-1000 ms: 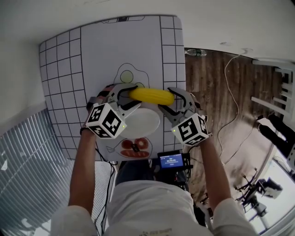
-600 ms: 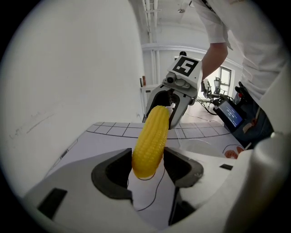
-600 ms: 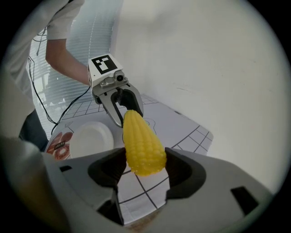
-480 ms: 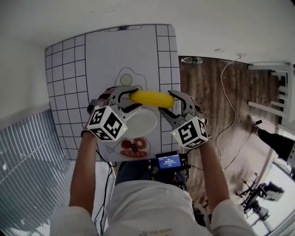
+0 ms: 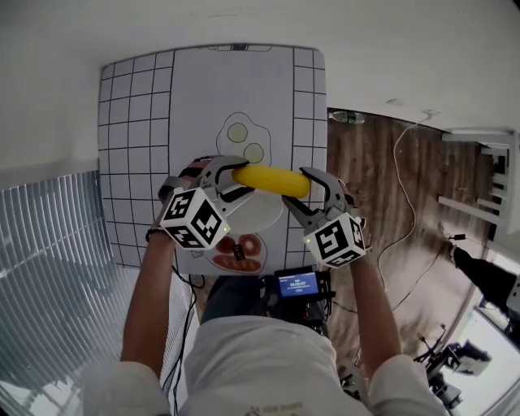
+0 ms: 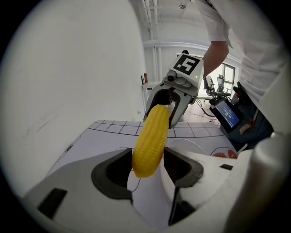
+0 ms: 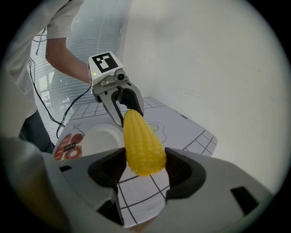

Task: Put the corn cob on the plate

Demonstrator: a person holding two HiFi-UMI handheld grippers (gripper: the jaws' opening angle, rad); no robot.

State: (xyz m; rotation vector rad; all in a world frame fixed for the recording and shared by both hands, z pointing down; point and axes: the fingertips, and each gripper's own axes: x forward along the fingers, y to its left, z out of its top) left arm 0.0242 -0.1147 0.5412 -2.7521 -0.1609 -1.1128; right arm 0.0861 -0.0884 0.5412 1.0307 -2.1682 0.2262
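Corn cob (image 5: 271, 180): yellow, rows of kernels, tapered and rounded at the ends, glossy as of plastic; held level in the air just above the far rim of the plate (image 5: 258, 218), touching neither plate nor mat; left gripper (image 5: 233, 177) clamped on one end, right gripper (image 5: 302, 188) clamped on the other with its jaws set wide, dark pads pressing the kernels on both sides in each gripper view; plate round, white, smooth and bare, lying flat on a white mat (image 5: 203, 89) printed with a black grid and rounded corners; line drawing of a fried egg (image 5: 244, 142) beyond the plate, red printed slices (image 5: 238, 250) on its near side; open mat beyond and to the left of the plate; mat edge close to the right of the plate, dark wooden floor (image 5: 366, 179) past it; white wall (image 5: 244, 20) behind the mat's far edge; compared with a second ago, the two-ended grip and the cob's station over the far rim are unchanged.
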